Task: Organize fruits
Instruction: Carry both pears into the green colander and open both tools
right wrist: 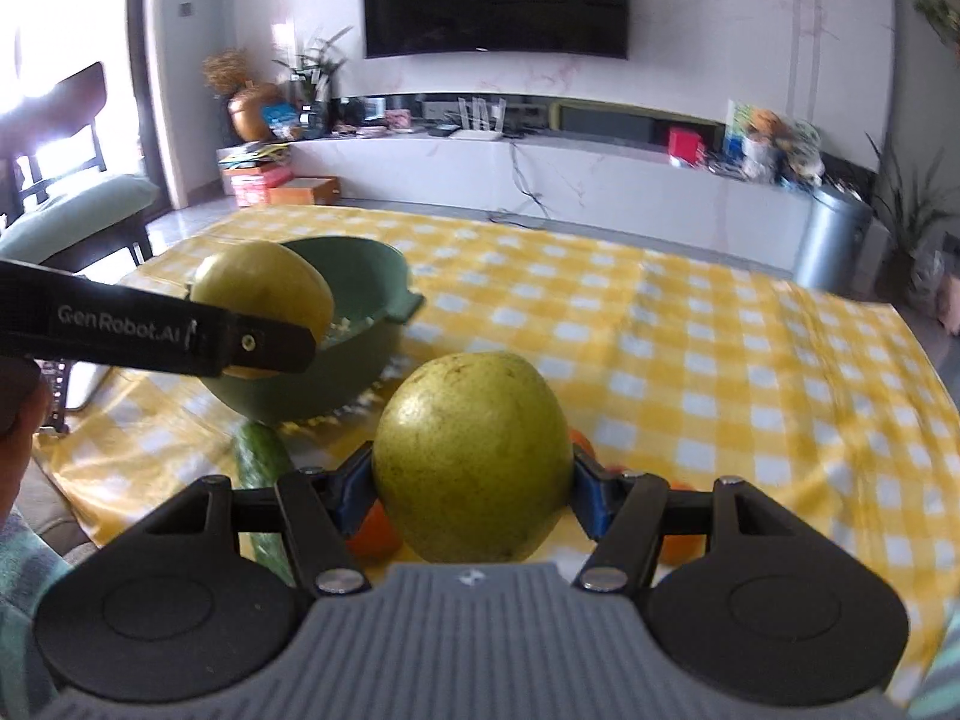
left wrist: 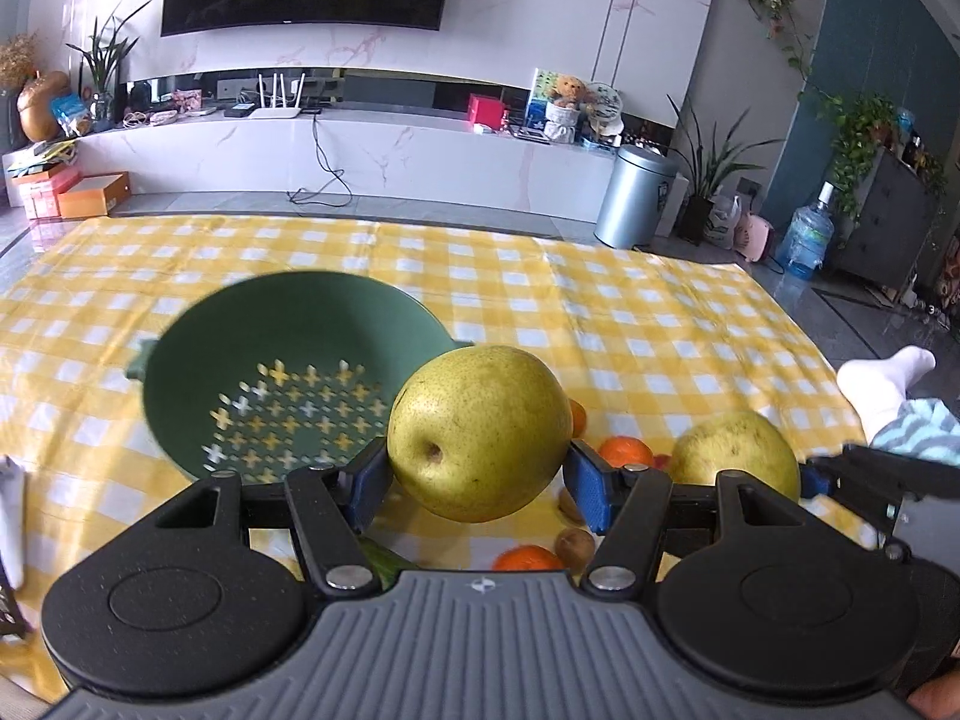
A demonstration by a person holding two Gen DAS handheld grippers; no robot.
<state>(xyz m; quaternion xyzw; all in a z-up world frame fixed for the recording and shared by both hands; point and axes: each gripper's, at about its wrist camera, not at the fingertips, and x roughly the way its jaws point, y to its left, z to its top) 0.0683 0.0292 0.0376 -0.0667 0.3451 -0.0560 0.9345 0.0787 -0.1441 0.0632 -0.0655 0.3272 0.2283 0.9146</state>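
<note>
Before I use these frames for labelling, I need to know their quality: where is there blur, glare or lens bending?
Left wrist view: the green bowl has a smeared rim, the pear in the left gripper is sharp, and the cabinet line bows. Right wrist view: window glare washes out the chair at left, the bowl and background are soft, and the pear in the right gripper stays fairly clear.

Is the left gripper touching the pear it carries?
Touching. In the left wrist view the left gripper presses its blue pads against both sides of the pear, with no gap visible.
</note>
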